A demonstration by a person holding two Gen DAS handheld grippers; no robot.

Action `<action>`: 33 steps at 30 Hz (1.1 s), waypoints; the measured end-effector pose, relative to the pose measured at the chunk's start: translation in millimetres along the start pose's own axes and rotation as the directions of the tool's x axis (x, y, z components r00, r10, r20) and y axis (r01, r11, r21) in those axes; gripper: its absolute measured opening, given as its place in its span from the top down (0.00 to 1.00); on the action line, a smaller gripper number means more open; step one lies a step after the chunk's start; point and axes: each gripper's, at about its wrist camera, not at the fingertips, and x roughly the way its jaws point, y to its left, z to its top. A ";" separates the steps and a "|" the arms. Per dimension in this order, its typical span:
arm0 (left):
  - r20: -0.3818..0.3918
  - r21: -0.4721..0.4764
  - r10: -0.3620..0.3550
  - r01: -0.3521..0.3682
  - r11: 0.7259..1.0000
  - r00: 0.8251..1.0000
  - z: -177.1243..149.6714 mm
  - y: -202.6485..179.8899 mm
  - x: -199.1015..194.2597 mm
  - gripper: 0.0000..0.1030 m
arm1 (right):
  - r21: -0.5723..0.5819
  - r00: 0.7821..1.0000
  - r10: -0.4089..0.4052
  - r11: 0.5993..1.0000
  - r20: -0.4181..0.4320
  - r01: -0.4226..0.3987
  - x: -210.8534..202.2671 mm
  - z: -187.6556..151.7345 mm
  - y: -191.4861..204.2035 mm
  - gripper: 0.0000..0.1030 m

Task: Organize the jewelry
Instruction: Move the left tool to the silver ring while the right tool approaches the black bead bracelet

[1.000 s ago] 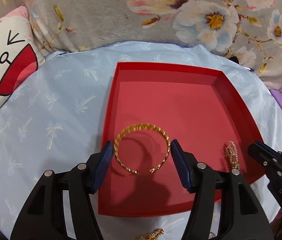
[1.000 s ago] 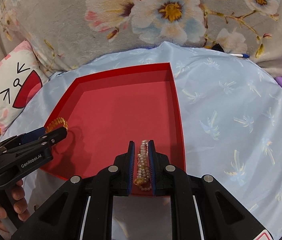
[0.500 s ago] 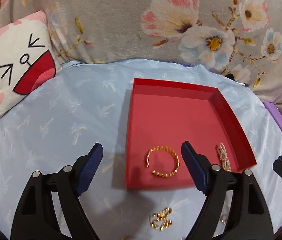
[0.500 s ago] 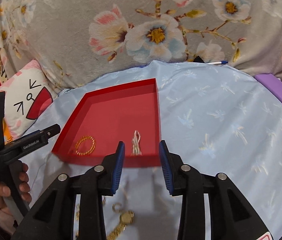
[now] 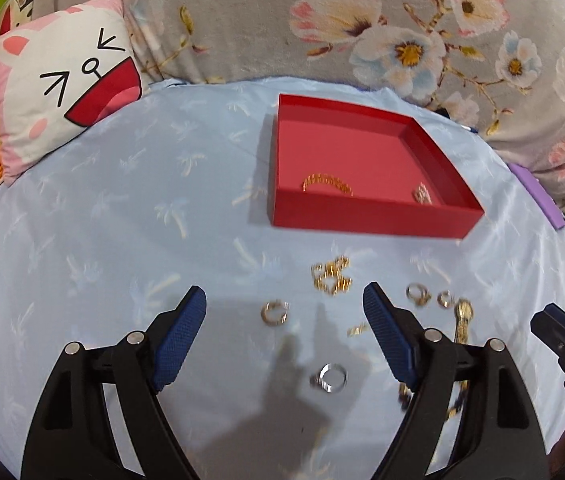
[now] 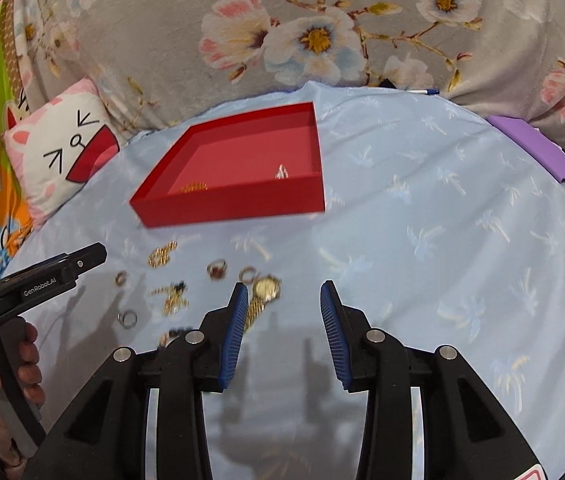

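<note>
Two pieces, a gold bangle (image 5: 327, 182) and a pearl piece (image 5: 422, 194), lie in the red tray (image 5: 370, 216). Rings (image 5: 274, 313), chains (image 5: 331, 276) and a watch (image 6: 266, 289) remain on the bed near the tray's front edge. Both grippers, left (image 5: 284, 334) and right (image 6: 284, 330), hover with fingers apart, empty.

The left wrist camera is sitting just behind the left claw (image 5: 284, 320), looking forward and down over the blue bedspread (image 5: 102, 216) from fairly high, with the red tray (image 5: 362, 216) lying toward 1 o'clock and the cat pillow (image 5: 62, 76) at 10 o'clock. The right wrist camera is riding behind the right claw (image 6: 284, 320), facing the same floral blanket (image 6: 322, 20), with the tray toward 11 o'clock and well off. Both views are sharing the tray, the pillow, the purple pad (image 6: 530, 144) and the loose jewelry (image 5: 330, 276) scattered near the claws. Each camera is catching the other claw at its frame edge.
</note>
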 end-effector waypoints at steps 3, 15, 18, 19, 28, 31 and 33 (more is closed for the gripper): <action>-0.011 0.019 0.014 -0.014 1.000 1.000 -18.1 -0.4 -6.9 0.24 | 0.003 1.000 0.009 1.000 -0.020 -0.009 -3.1 -14.0 2.3 0.64; -0.069 0.026 0.016 -0.014 1.000 0.997 -60.2 1.1 -14.3 0.24 | -0.018 0.994 0.062 0.998 -0.086 -0.064 1.7 -42.6 24.0 0.64; -0.079 0.024 0.017 -0.015 1.000 0.997 -64.9 3.0 -13.9 0.24 | -0.028 0.993 0.059 0.998 -0.099 -0.062 10.6 -43.3 29.5 0.64; -0.080 0.023 0.018 -0.016 1.000 0.997 -66.1 3.8 -14.1 0.24 | -0.030 0.993 0.060 0.998 -0.103 -0.063 13.2 -43.1 30.4 0.64; -0.090 0.011 0.010 -0.009 1.000 0.996 -67.4 6.4 -11.7 0.24 | -0.058 0.988 0.049 0.997 -0.145 -0.058 38.1 -42.8 36.2 0.66; -0.091 0.010 0.008 -0.007 1.000 0.996 -66.6 6.5 -10.8 0.24 | -0.078 0.989 0.037 0.996 -0.142 -0.048 40.4 -43.3 39.7 0.70; -0.093 0.006 0.007 -0.006 1.000 0.996 -65.9 6.8 -10.1 0.24 | -0.088 0.989 0.035 0.995 -0.143 -0.047 41.4 -43.8 40.8 0.79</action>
